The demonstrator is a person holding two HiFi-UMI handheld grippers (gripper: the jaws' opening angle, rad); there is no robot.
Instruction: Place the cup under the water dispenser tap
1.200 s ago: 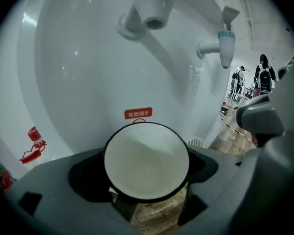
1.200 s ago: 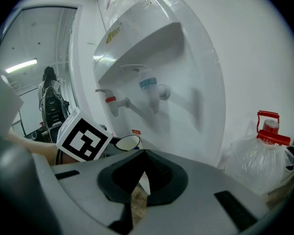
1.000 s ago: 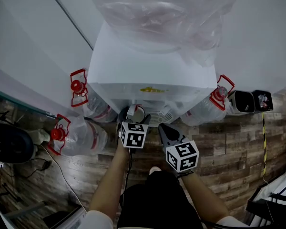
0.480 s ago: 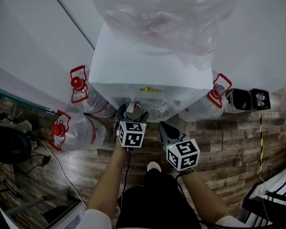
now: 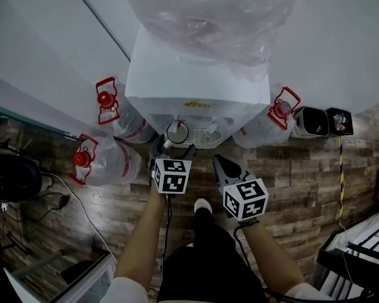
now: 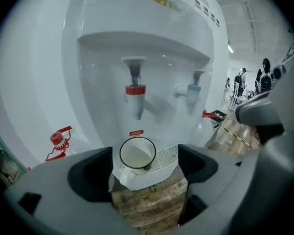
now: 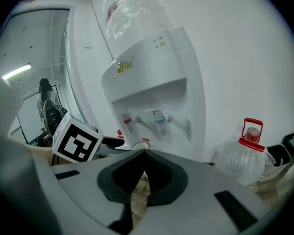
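A white enamel cup (image 5: 177,132) with a dark rim stands on the drip tray (image 6: 165,156) of the white water dispenser (image 5: 196,74), right below the red tap (image 6: 135,94). A blue tap (image 6: 192,89) is to its right. My left gripper (image 5: 174,149) is open, with its jaws spread on either side of the cup (image 6: 137,154) and not touching it. In the left gripper view the cup's handle points toward me. My right gripper (image 5: 218,163) hangs shut and empty to the right, a little back from the dispenser (image 7: 152,72).
Large water bottles with red caps lie on the wooden floor left (image 5: 110,163) and right (image 5: 265,128) of the dispenser. Two black boxes (image 5: 312,122) stand farther right. A dark chair (image 5: 12,178) is at the left edge. My shoe (image 5: 203,205) is below the grippers.
The cup sat close between the left jaws before; now it stands on the tray and the left gripper has opened and drawn back a little. The right gripper has barely moved.
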